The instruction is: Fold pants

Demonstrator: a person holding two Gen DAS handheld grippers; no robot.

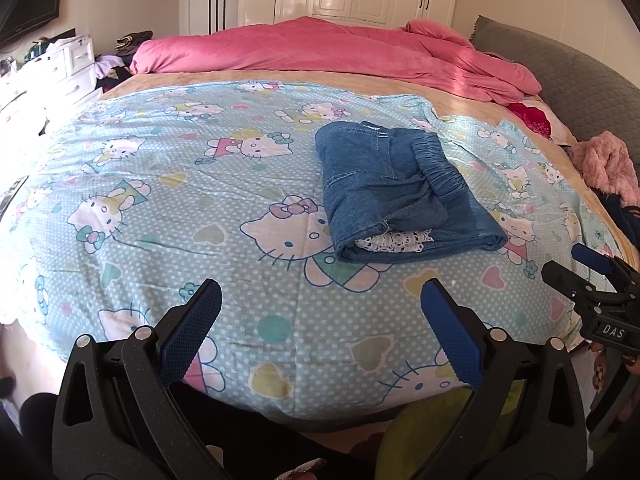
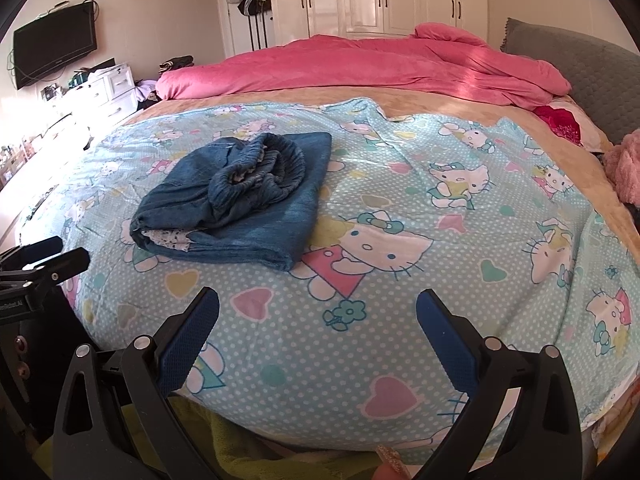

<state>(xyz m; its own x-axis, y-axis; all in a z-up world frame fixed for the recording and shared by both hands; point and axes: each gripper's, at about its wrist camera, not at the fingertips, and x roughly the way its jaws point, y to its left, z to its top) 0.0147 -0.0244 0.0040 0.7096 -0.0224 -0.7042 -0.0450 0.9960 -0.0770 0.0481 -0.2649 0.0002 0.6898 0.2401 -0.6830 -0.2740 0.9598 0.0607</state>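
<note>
The left gripper hovers low over the near edge of the bed, its two blue-padded fingers spread wide with nothing between them, which reads as a hand drawn back from the work rather than reaching for it. Ahead of those fingers and a little to their right, well apart from the tips, the pants lie on the cartoon-cat bedspread as a compact denim bundle: legs doubled over, the elastic waistband bunched on top, and a strip of pale patterned lining showing at the near open end. The bundle sits in the flat middle of the spread, probably because that is the clearest, smoothest working surface; the pink duvet is pushed to the far side, out of the way. In the right wrist view the same pants appear ahead and to the left of the right gripper, again well clear of its fingers, which are likewise parted and hold nothing. Each gripper is visible at the edge of the other's view, so the two flank the bundle from the near side. Judging by the tidy stack and both empty hands, the folding looks essentially complete, though the waistband remains somewhat rumpled.
</note>
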